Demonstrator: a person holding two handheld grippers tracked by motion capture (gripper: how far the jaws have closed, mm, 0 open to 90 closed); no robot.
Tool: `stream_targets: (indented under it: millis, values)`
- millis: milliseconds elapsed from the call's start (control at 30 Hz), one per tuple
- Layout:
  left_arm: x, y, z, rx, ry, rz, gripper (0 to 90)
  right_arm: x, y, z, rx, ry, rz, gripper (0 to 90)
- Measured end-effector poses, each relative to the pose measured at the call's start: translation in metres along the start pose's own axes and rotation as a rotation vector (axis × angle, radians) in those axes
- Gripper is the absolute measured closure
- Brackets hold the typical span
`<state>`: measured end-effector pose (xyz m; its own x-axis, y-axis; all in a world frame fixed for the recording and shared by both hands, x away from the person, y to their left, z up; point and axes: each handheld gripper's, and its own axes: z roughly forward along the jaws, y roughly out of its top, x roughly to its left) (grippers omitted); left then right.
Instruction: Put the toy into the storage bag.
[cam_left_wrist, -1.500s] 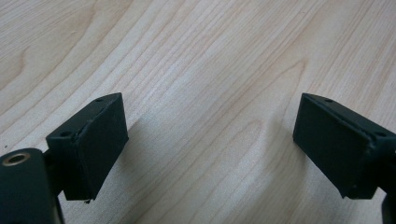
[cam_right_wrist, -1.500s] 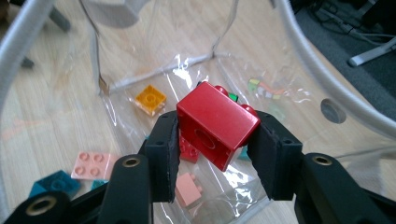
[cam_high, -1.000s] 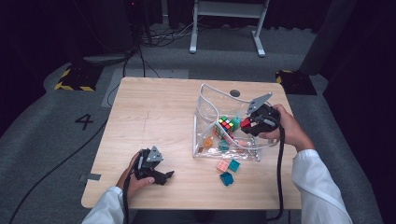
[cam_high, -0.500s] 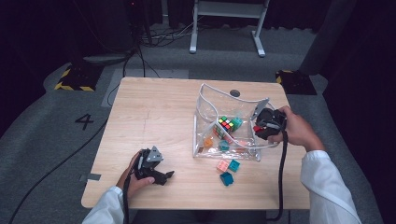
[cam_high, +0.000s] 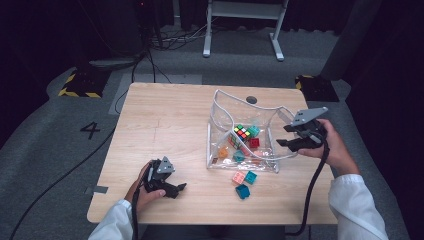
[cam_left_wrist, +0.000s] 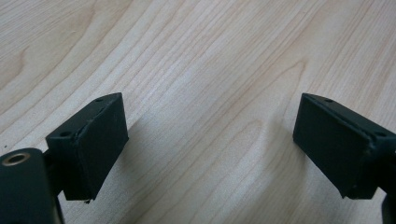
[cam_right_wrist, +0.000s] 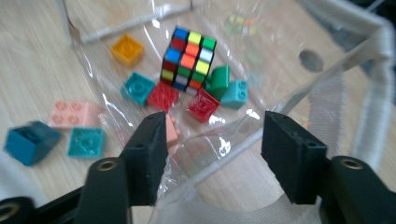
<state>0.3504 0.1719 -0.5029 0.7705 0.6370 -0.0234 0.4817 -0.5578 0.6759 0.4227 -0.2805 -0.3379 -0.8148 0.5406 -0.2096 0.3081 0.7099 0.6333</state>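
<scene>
- Since the earlier frames, the right hand-held gripper (cam_high: 288, 142) has moved from above the middle of the clear plastic zip pouch (cam_high: 225, 107) out to its right edge, while the left hand-held gripper (cam_high: 176, 188) has stayed at rest on the light wooden desk (cam_high: 165, 120).
- Right hand-held gripper: its jaws stand apart, and in the right gripper view the white-trimmed rim (cam_right_wrist: 224, 154) of the pouch passes between them, not yet pinched.
- Ahead of this gripper, inside the pouch, lie a multicoloured puzzle cube (cam_right_wrist: 189, 58), two red bricks (cam_right_wrist: 203, 105), a green brick (cam_right_wrist: 218, 77), teal bricks (cam_right_wrist: 139, 87) and an orange brick (cam_right_wrist: 127, 48).
- To the left of this gripper, outside the pouch on the desk, rest a pink brick (cam_right_wrist: 70, 113), a light teal brick (cam_right_wrist: 86, 142) and a dark teal brick (cam_right_wrist: 29, 141).
- Left hand-held gripper: it is open and holds nothing; the left gripper view shows bare wood between its jaws. It is well apart from the pouch.
- Step in hand, as I judge it: to take hold of the pouch rim, so that the opening stays wide for the loose bricks.
- The next move calls for closing the jaws on the rim only, without crushing the thin film, and then bringing the left hand-held gripper to the three bricks outside.
</scene>
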Motion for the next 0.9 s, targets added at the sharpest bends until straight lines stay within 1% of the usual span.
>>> stream_targets:
  millis: [33, 67, 133, 167, 200, 267, 300, 333, 400, 433, 467, 533, 567, 767, 900]
  values:
    - [0.000, 0.000, 0.000, 0.000, 0.000, 0.000, 10.3, 0.000, -0.004, -0.005, -0.043, -0.006, 0.000, 40.0]
    - [0.000, 0.000, 0.000, 0.000, 0.000, 0.000, 10.3, 0.003, -0.007, -0.010, -0.089, -0.003, 0.040, 39.1]
    - [0.000, 0.000, 0.000, 0.000, 0.000, 0.000, 10.3, 0.007, -0.015, -0.020, -0.140, -0.017, 0.045, 36.0]
    - [0.000, 0.000, 0.000, 0.000, 0.000, 0.000, 10.3, 0.008, -0.018, -0.024, -0.163, -0.038, 0.052, 34.9]
    - [0.000, 0.000, 0.000, 0.000, 0.000, 0.000, 10.3, 0.010, -0.023, -0.029, -0.186, -0.054, 0.071, 32.4]
    - [0.000, 0.000, 0.000, 0.000, 0.000, 0.000, 10.3, 0.012, -0.030, -0.039, -0.227, -0.067, 0.088, 31.6]
    - [0.000, 0.000, 0.000, 0.000, 0.000, 0.000, 10.3, 0.013, -0.034, -0.044, -0.246, -0.090, 0.100, 30.6]
    - [0.000, 0.000, 0.000, 0.000, 0.000, 0.000, 10.3, 0.014, -0.038, -0.050, -0.265, -0.096, 0.116, 29.9]
    - [0.000, 0.000, 0.000, 0.000, 0.001, 0.000, 10.3, 0.017, -0.044, -0.057, -0.288, -0.105, 0.128, 29.6]
    - [0.000, 0.000, 0.000, 0.000, 0.000, 0.000, 10.3, 0.018, -0.048, -0.060, -0.298, -0.121, 0.128, 29.3]
    - [0.000, 0.000, 0.000, 0.000, 0.000, 0.000, 10.3, 0.021, -0.051, -0.063, -0.298, -0.135, 0.138, 29.1]
    - [0.000, 0.000, 0.000, 0.000, 0.000, 0.000, 10.3, 0.023, -0.059, -0.067, -0.310, -0.158, 0.131, 28.7]
    - [0.000, 0.000, 0.000, 0.000, 0.000, 0.000, 10.3, 0.024, -0.064, -0.069, -0.322, -0.159, 0.133, 28.7]
    - [0.000, 0.000, 0.000, -0.001, 0.001, 0.000, 10.3, 0.028, -0.090, -0.068, -0.309, -0.180, 0.176, 27.6]
    - [0.000, 0.000, 0.000, 0.000, 0.000, 0.000, 10.3, 0.031, -0.104, -0.065, -0.316, -0.173, 0.203, 27.5]
